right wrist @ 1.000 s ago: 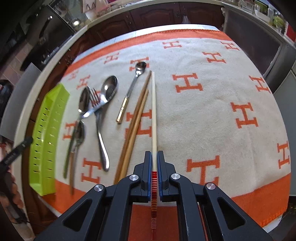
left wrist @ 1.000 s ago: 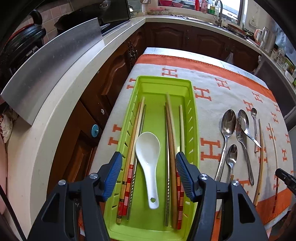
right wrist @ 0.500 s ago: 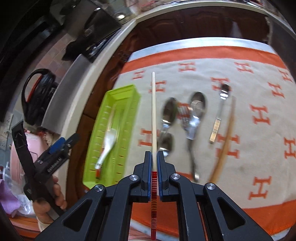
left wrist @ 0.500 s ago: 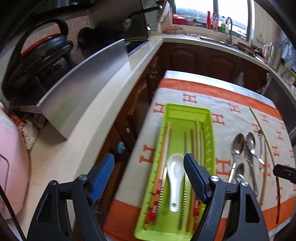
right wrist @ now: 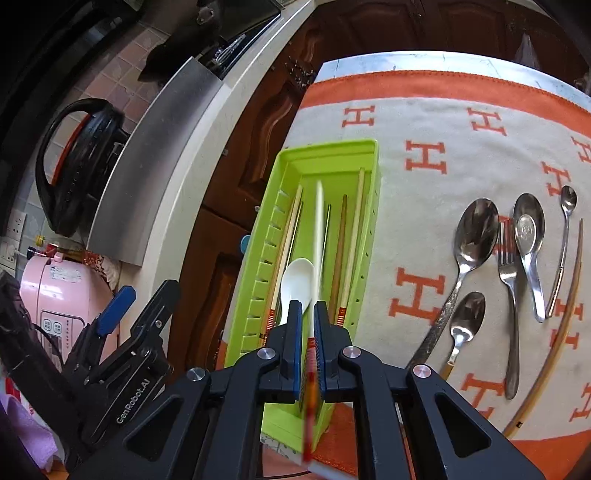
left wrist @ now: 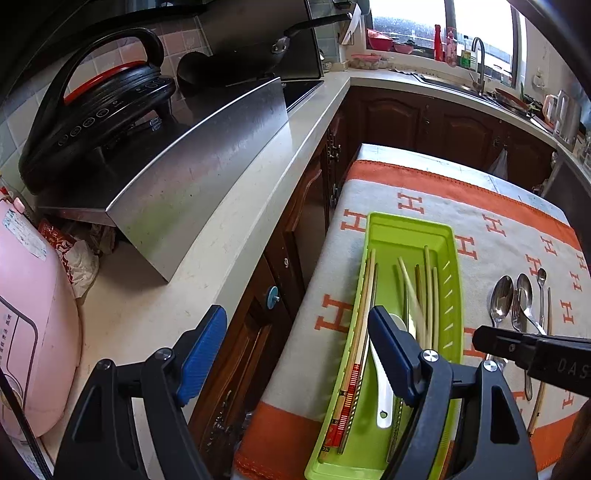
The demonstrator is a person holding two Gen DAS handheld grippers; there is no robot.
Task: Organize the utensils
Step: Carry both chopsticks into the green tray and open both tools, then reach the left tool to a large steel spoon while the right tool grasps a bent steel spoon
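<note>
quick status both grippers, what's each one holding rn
Left gripper: open, holding nothing.
Right gripper: jaws slightly parted around a blurred chopstick over the green tray; grip cannot be told.

Kitchen, daylit. Window [left wrist: 443, 22] at the far wall, bright; bottles on its sill. Sink tap [left wrist: 479, 55] below it. Pale L-shaped counter [left wrist: 229, 236] over dark wooden cabinet doors [left wrist: 399, 118]. Pink tiled wall [left wrist: 177, 40] at left. Steel splash panel [left wrist: 192, 184] stands on the counter, black cooker with red rim [left wrist: 99, 107] behind it. Pink appliance [left wrist: 33, 325] at near left. Worktop [right wrist: 406, 61] covered by an orange-and-grey cloth [right wrist: 443, 122] with H letters.
</note>
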